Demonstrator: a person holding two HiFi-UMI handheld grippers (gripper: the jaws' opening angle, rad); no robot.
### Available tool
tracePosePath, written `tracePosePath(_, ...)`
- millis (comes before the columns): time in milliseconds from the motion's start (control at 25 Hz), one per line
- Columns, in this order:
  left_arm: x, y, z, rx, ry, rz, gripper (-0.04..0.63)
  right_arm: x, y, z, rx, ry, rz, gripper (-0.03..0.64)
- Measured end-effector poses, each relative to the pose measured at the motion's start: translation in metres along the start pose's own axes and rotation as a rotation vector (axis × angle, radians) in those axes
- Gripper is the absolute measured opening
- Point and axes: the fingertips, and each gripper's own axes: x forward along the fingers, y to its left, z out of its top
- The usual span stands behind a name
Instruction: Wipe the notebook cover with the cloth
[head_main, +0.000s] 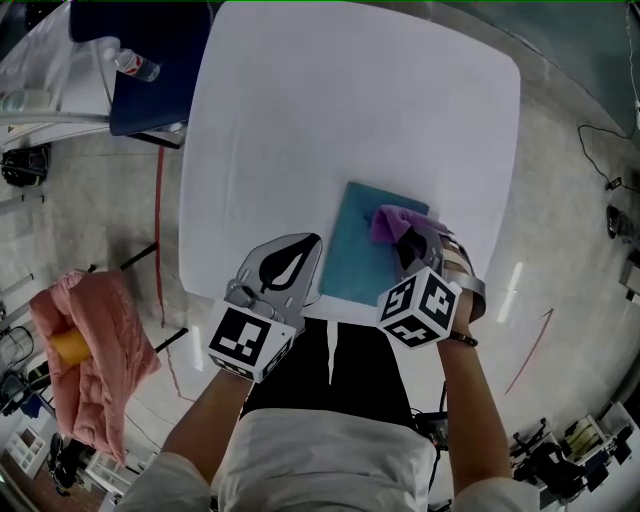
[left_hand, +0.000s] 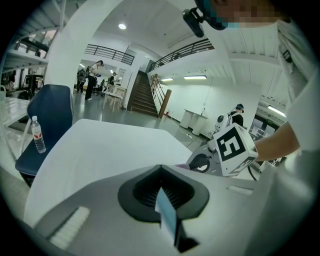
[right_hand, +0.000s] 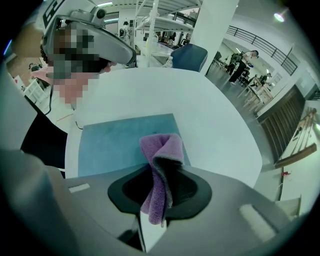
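Here, in the head view, a teal notebook (head_main: 360, 255) lies closed on the white table (head_main: 300, 120), near the edge closest to the person. The right gripper (head_main: 408, 240) reaches over the notebook's far right corner and holds a purple cloth (head_main: 390, 220) there. The left gripper (head_main: 305, 248) sits just beside the notebook's left edge; whether it touches the book I cannot tell.

In the left gripper view, its jaws are drawn together with nothing between them, and bare tabletop stretches ahead.

In the right gripper view, the jaws are clamped on the cloth, which stands up folded between them and droops forward over the notebook. Most of the cover lies uncovered to the left of the cloth.

As a judgement, the cloth is in hand and placed at one corner, so the wiping looks barely started or in progress. The cover shows no marks, so how much is already wiped cannot be told; strokes across the rest seem to remain.
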Motion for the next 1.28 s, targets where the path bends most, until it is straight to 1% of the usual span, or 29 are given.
tracePosePath(480,-0.003,-0.017,-0.007,0.023,0.005,-0.038,0.0,-0.007,0.029,-0.007,0.021,-0.01,0.018,0.1)
tracePosePath(960,-0.002,-0.029,-0.013,0.05,0.022,-0.073,0.001,-0.016,0.067,-0.016,0.05,-0.01,0.057,0.1)
tracePosePath(1280,0.0,-0.037,-0.02,0.053,0.035,-0.093,0.0,-0.02,0.083,-0.02,0.062,-0.009,0.078,0.1)
